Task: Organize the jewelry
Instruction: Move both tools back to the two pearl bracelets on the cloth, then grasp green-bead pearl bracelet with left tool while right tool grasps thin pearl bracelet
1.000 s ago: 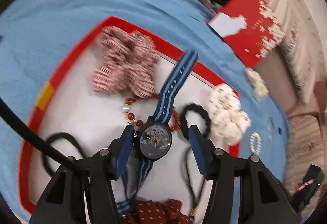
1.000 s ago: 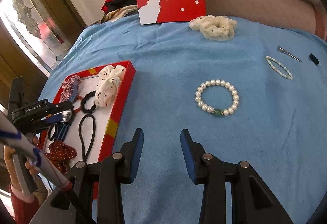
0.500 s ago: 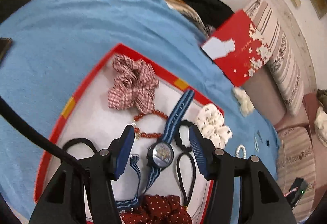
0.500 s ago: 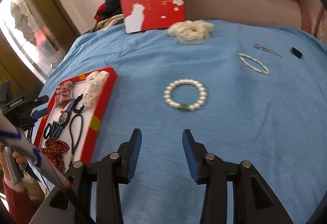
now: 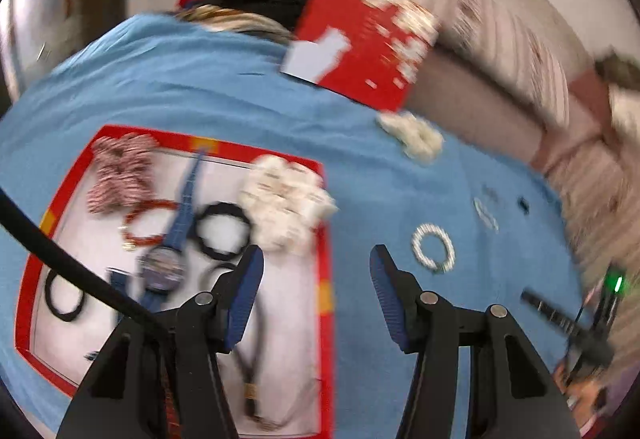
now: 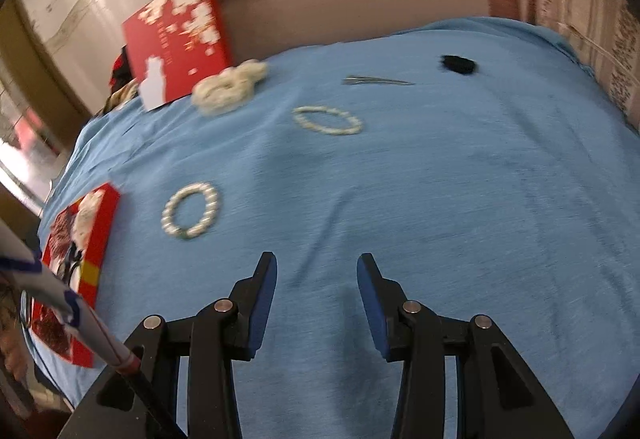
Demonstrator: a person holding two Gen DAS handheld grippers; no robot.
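Left gripper [image 5: 316, 275] swung off blue-strapped watch [image 5: 162, 271], now left of spread, empty fingers. Round pearl bracelet [image 6: 191, 210] lies ahead-left of right gripper [image 6: 317, 279], fingers apart; beads best straddled squarely.

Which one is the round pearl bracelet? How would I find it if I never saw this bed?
Look at the blue cloth, just past the red tray at its left edge. The pearl bracelet lies nearest the tray, a round ring of big white beads with one green bead. The other bead loop, farther back, is thinner and oval.
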